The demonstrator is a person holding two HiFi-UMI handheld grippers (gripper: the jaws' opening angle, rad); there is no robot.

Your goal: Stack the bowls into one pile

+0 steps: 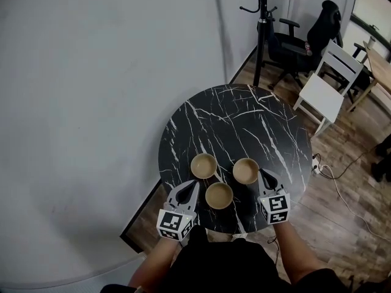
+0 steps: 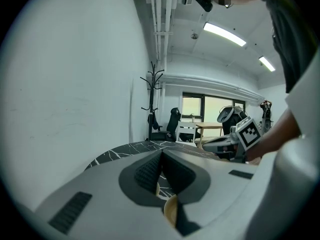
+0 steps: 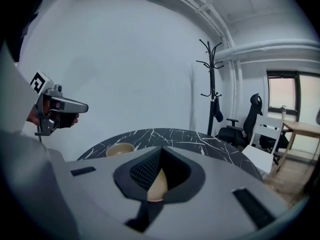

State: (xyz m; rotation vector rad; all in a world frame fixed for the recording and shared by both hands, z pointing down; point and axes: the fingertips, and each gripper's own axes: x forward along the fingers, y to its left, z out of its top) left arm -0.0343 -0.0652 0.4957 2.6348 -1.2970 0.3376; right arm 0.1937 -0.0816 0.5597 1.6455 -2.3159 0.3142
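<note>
Three tan bowls stand apart on the round black marble table (image 1: 244, 121): one at the left (image 1: 203, 165), one at the right (image 1: 245, 171), one nearest me (image 1: 219, 195). My left gripper (image 1: 195, 185) hovers with shut jaws between the left and near bowls. My right gripper (image 1: 261, 173), also shut and empty, sits just right of the right bowl. In the left gripper view the left gripper (image 2: 162, 152) has its tips together, with a bowl rim (image 2: 170, 211) showing below them. In the right gripper view a bowl (image 3: 157, 186) shows under the right gripper (image 3: 160, 149), and another bowl (image 3: 120, 149) lies further left.
A grey wall runs along the table's left side. Behind the table stand a black coat rack (image 1: 263, 23), a black office chair (image 1: 305, 41) and a white chair (image 1: 327, 81). A cable (image 1: 342, 188) lies on the wooden floor at the right.
</note>
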